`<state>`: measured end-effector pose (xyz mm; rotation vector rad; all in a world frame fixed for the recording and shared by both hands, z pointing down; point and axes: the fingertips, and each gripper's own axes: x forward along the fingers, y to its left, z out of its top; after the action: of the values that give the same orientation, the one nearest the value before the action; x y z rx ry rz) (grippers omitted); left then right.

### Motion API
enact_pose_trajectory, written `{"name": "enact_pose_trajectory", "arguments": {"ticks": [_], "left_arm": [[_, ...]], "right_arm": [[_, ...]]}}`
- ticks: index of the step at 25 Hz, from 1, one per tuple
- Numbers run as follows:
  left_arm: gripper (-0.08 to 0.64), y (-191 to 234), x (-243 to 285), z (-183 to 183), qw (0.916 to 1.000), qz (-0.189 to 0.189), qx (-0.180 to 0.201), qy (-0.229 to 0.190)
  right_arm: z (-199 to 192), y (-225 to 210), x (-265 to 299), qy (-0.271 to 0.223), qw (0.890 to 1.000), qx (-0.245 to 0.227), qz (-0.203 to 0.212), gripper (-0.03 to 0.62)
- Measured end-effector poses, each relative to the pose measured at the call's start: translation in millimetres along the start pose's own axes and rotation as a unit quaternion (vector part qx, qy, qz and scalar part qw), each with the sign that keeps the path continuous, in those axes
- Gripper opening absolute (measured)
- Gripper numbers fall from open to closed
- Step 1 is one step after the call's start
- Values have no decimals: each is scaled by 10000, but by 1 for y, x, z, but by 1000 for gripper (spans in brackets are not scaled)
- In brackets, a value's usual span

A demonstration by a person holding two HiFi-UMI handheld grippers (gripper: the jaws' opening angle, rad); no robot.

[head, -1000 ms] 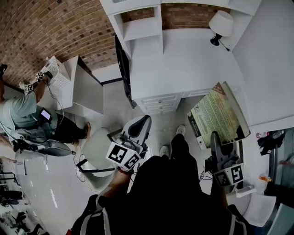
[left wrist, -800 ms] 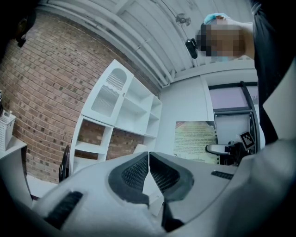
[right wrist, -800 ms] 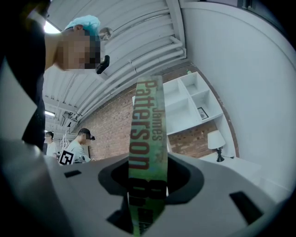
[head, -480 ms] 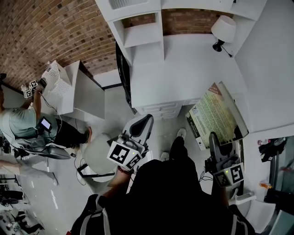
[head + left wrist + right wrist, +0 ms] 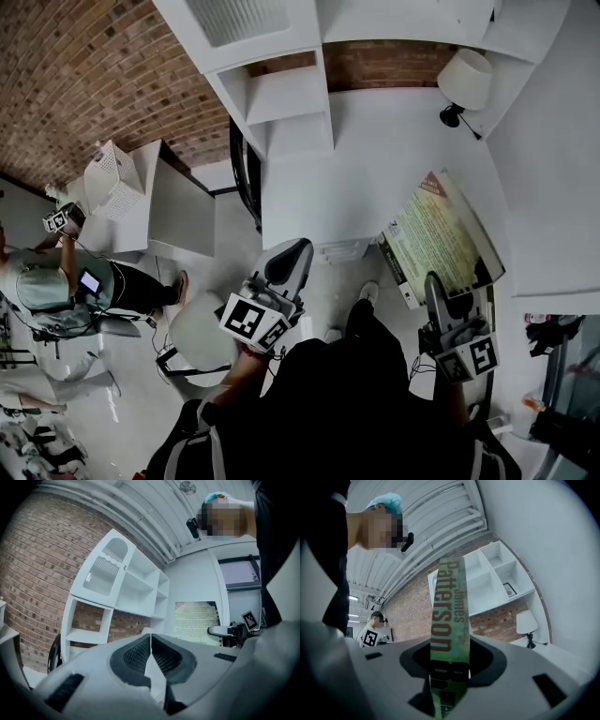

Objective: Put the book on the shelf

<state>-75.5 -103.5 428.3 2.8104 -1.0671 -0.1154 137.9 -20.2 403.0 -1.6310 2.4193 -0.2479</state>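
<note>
Holding the James Patterson book point(image 5: 449, 620) by one end, my right gripper point(image 5: 450, 667) has its jaws spread wide and pressed against the two covers. The green spine with red lettering stands upright between them, facing the camera. In the head view the book point(image 5: 441, 234) is in the air, cover up, well apart from the white shelf unit point(image 5: 281, 94) and off to its right. None of it is in a compartment yet. The right gripper point(image 5: 439, 292) bites the book's near edge.

My left gripper point(image 5: 151, 656) is closed tip to tip with nothing in it. It points toward the shelf unit point(image 5: 136, 583), whose open compartments show just above the jaws, and the book point(image 5: 196, 623) shows to the right of the unit. From the head view the left gripper point(image 5: 289, 262) hangs in front of the unit, near the white desk point(image 5: 375, 159) beneath it.

A white table lamp point(image 5: 464, 80) stands on that desk to the right of the shelf unit — brick wall point(image 5: 94, 75) runs behind it.
</note>
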Motion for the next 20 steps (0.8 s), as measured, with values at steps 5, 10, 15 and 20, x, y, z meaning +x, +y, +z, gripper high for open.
{"name": "enact_pose_trajectory", "arguments": {"ticks": [5, 10, 15, 20], "left_arm": [[20, 23, 42, 4, 9999, 167, 24, 31], [20, 49, 74, 10, 9986, 529, -66, -11], [20, 58, 103, 21, 9974, 697, -32, -153], [20, 73, 121, 29, 9953, 935, 83, -247]], "right_arm": [[7, -48, 42, 22, 10000, 35, -56, 166], [23, -78, 81, 1, 9998, 45, 192, 165], [39, -105, 108, -91, 9991, 11, 408, 166], [51, -123, 145, -155, 9977, -137, 646, 165]]}}
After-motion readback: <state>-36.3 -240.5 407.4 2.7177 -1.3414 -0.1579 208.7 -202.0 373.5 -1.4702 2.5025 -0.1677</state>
